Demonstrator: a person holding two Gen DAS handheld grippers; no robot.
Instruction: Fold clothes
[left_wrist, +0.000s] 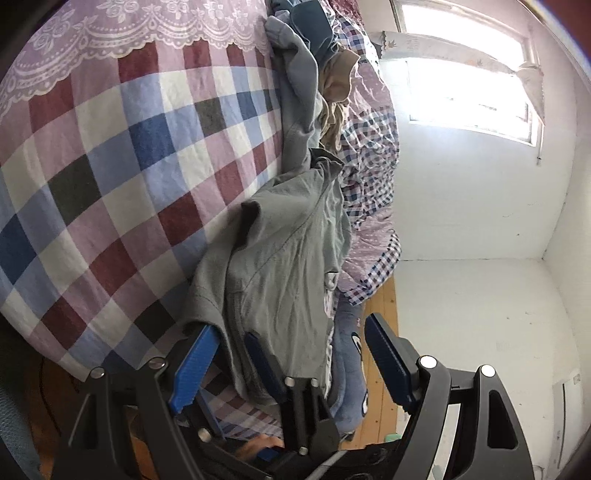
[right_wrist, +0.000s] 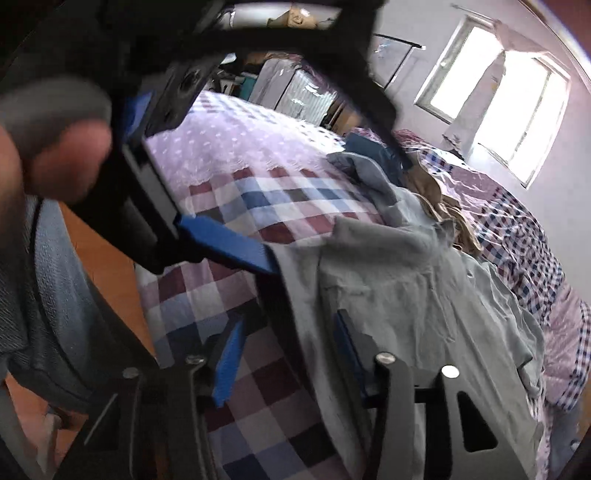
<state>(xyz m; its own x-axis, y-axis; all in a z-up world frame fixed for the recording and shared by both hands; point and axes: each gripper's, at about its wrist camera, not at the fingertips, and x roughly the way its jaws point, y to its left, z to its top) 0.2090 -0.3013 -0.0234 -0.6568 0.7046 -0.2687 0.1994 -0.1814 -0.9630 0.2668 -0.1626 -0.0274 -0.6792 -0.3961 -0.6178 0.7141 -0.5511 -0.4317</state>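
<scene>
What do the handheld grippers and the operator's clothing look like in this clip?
Both the left gripper and the right gripper have black angular frames with silver screws and flat, ribbed blue fingers. The person wears a grey-blue knit sleeve.

A shirt (left_wrist: 280, 258) lies on the bedsheet (left_wrist: 110, 177) along the bed's near edge, its hem hanging over toward the floor (left_wrist: 380, 306). Behind it a heap of clothes (left_wrist: 314, 74) sits on the same sheet. A crumpled quilt (left_wrist: 369, 158) lies right of both, and a window (left_wrist: 465, 74) stands in the wall beyond
</scene>
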